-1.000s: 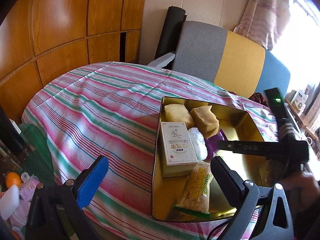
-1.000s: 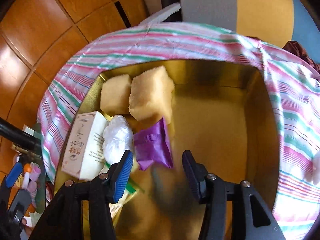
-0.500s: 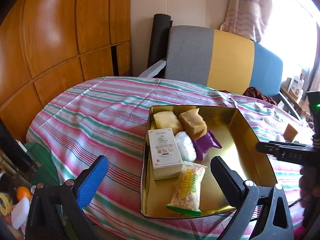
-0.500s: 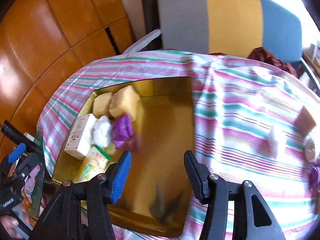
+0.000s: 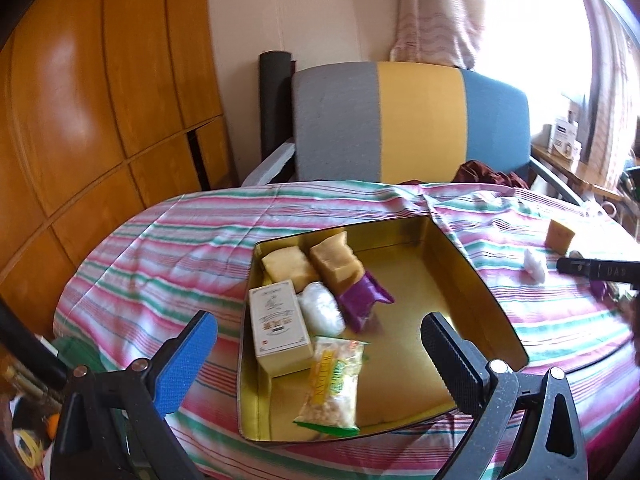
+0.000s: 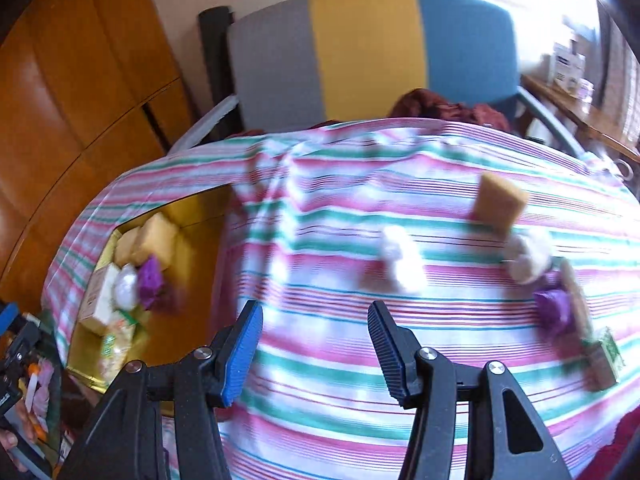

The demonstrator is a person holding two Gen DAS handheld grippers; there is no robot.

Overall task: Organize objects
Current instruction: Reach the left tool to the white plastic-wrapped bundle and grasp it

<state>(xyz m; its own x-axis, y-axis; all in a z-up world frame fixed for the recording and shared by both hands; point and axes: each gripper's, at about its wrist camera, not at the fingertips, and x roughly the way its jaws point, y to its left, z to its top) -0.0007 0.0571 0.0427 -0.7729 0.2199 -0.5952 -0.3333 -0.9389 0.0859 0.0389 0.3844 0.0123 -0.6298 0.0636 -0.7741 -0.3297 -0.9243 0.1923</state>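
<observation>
A gold tin tray [image 5: 472, 264] lies on the striped tablecloth [image 5: 180, 248]. It holds two yellow sponge blocks [image 5: 332, 260], a white box [image 5: 278, 328], a white wrapped ball [image 5: 320, 312], a purple packet [image 5: 362, 300] and a snack bag [image 5: 332, 388]. My left gripper [image 5: 316, 348] hovers open above the tray's near side, with nothing between its fingers. My right gripper [image 6: 314, 344] is open and empty over the bare cloth, right of the tray [image 6: 196, 216]. Beyond it lie a brown sponge [image 6: 498, 204], two white balls [image 6: 400, 258], a purple packet [image 6: 554, 308] and a small green box [image 6: 606, 356].
A grey, yellow and blue chair [image 5: 408, 120] stands behind the table, with a dark red cloth [image 6: 444, 108] on its seat. Wooden wall panels [image 5: 80, 120] fill the left. Small clutter sits low at the left table edge [image 6: 32, 380]. A shelf with boxes [image 5: 566, 140] is at the far right.
My right gripper has swung from over the tray to the right, above the bare cloth and the loose objects. My left gripper has drawn back and up a little, still open.
</observation>
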